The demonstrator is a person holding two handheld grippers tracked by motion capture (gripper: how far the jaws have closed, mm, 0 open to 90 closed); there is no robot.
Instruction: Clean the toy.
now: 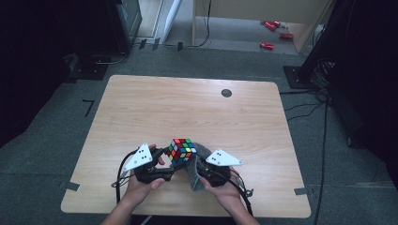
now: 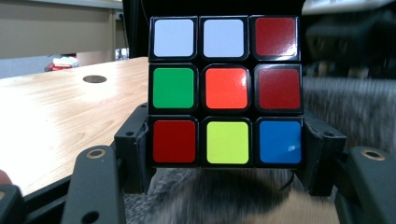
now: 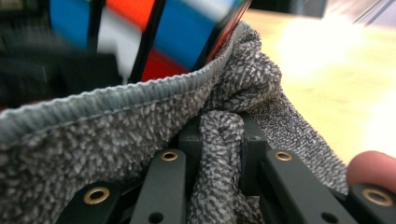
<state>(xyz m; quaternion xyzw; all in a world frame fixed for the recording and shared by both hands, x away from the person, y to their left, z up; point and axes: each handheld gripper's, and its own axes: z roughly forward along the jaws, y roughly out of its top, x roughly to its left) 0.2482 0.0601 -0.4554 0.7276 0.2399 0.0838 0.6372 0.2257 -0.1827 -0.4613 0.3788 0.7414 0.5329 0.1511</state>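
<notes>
My left gripper clamps the glossy, square-tiled plastic puzzle cube between its jaws, while my right gripper pinches a nubby grey knitted cloth pressed against it.

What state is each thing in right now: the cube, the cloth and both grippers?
Cube: scrambled, lifted off the table, clamped at its lower edges between the left gripper's jaws.
Cloth: grey, bunched, pinched in the right gripper, pressed against the cube.
Left gripper: shut on the cube.
Right gripper: shut on a fold of cloth.
Table: bare wood beyond the hands.
</notes>
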